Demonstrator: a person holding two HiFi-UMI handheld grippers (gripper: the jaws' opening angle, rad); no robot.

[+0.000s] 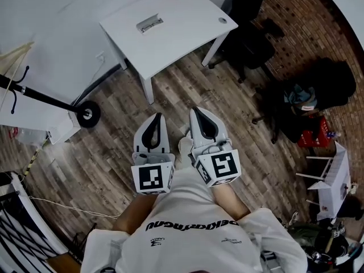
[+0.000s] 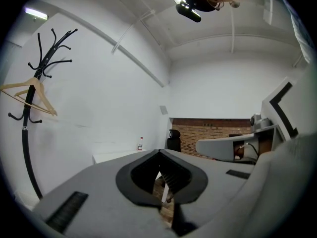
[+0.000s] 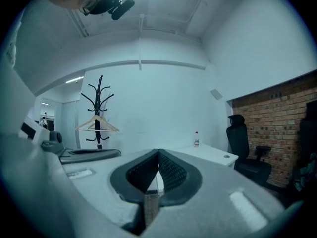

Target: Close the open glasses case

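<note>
The glasses case (image 1: 149, 23) is a small grey object lying on the white table (image 1: 182, 33) at the far side of the room; it is too small to tell how its lid stands. My left gripper (image 1: 156, 117) and right gripper (image 1: 199, 110) are held side by side close to the person's body, well short of the table, above the wooden floor. Both are shut with nothing between the jaws. In the left gripper view the left gripper (image 2: 159, 152) points towards the table (image 2: 116, 156). In the right gripper view the right gripper (image 3: 158, 152) does the same.
A black coat stand (image 1: 40, 96) with a wooden hanger lies to the left of the table. A black office chair (image 1: 250, 44) stands to its right, with dark bags and a red crate (image 1: 314, 135) further right. A small bottle (image 3: 196, 139) stands at the table's far edge.
</note>
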